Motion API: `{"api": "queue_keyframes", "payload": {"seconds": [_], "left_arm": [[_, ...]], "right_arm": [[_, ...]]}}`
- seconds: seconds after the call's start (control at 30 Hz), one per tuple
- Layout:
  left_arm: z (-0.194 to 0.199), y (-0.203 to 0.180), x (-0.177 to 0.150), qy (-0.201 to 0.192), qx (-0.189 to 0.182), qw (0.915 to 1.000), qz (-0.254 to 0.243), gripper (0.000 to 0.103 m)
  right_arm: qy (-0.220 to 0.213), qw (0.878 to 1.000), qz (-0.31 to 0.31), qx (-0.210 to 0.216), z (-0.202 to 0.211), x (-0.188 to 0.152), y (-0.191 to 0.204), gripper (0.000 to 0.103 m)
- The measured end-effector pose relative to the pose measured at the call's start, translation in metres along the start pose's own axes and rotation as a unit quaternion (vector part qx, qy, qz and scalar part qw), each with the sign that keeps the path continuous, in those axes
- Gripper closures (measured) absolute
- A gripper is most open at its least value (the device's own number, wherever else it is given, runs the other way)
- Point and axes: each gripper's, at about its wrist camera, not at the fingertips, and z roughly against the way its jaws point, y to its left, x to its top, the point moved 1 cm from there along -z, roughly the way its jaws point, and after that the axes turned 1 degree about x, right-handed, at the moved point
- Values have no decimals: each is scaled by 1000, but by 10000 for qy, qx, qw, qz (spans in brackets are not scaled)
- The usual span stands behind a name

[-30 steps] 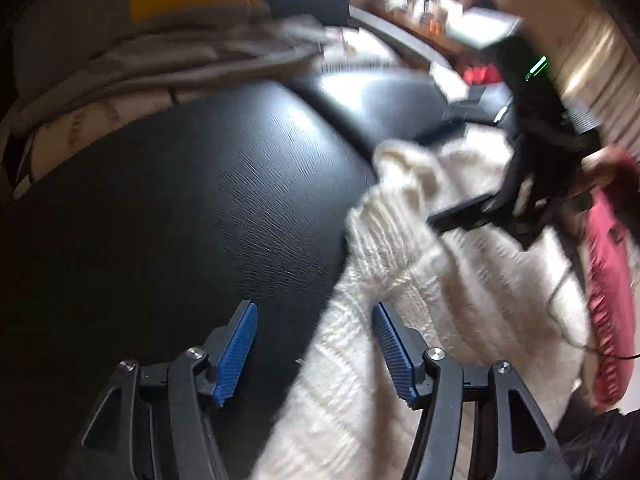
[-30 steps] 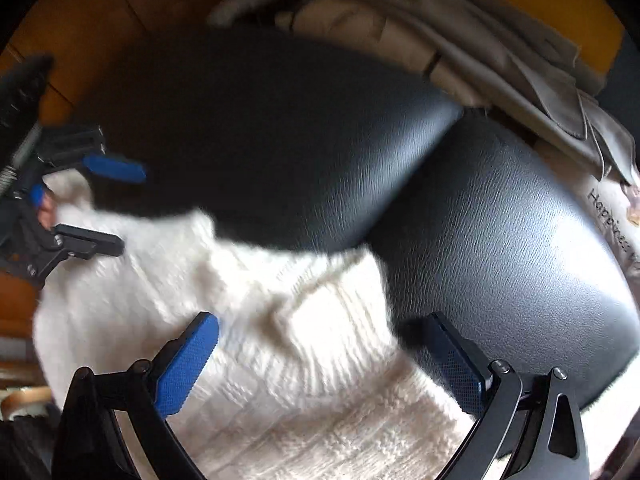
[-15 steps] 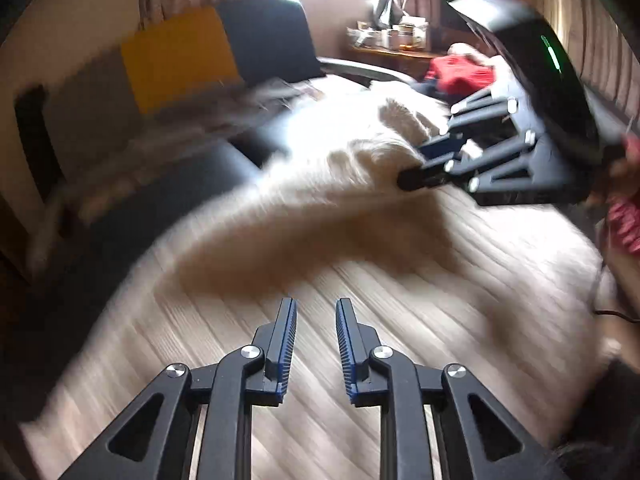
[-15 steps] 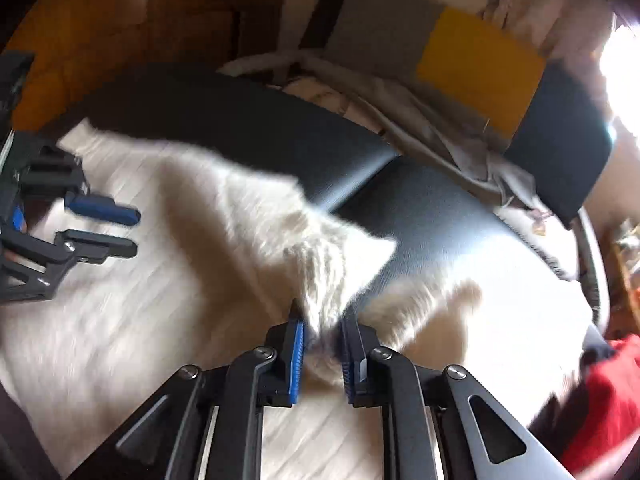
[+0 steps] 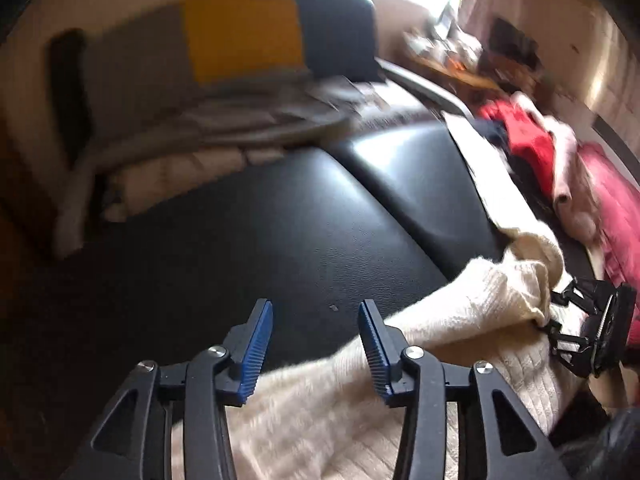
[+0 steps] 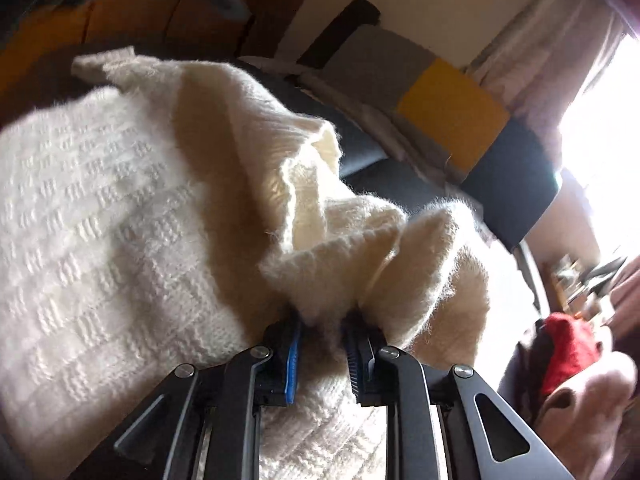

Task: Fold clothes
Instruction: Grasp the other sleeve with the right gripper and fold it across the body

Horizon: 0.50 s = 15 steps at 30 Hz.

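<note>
No lettering to read in either view right now: both are blurred, and nothing shows a legible word, label, brand or number.

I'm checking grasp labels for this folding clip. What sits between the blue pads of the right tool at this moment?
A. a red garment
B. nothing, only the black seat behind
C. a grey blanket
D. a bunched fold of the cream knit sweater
D: in the right wrist view the right tool pinches a gathered fold of the cream knit sweater, its pads pressed into the wool.
</note>
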Motion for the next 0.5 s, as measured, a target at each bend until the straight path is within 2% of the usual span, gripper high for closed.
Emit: {"api": "queue_keyframes", "payload": {"seconds": [0.07, 0.13, 0.2, 0.27, 0.33, 0.43, 0.5], "left_arm": [[-29, -8, 19, 310, -371, 9984, -309, 58], [-60, -16, 31, 646, -900, 9926, -497, 58], [-87, -26, 32, 1037, -1388, 9827, -660, 58], [-108, -41, 22, 1478, -1714, 9697, -917, 58], [-106, -51, 16, 1427, -1799, 9652, -1250, 56], [-91, -59, 0, 1540, -2218, 9539, -1307, 56], [-80, -69, -17, 1642, -2251, 9490, -1476, 56]], "right_arm": [[-42, 9998, 110, -159, 2, -2, 2, 81], [-74, 9997, 132, -211, 3, -5, 0, 81], [-100, 9998, 99, -170, -1, -5, -7, 81], [-124, 9998, 71, -116, -10, -4, -14, 81], [-149, 9999, 22, -27, -24, 1, -19, 81], [-171, 9998, -50, 39, -30, 0, -26, 80], [-180, 9998, -48, 21, -32, 0, -30, 80]]}}
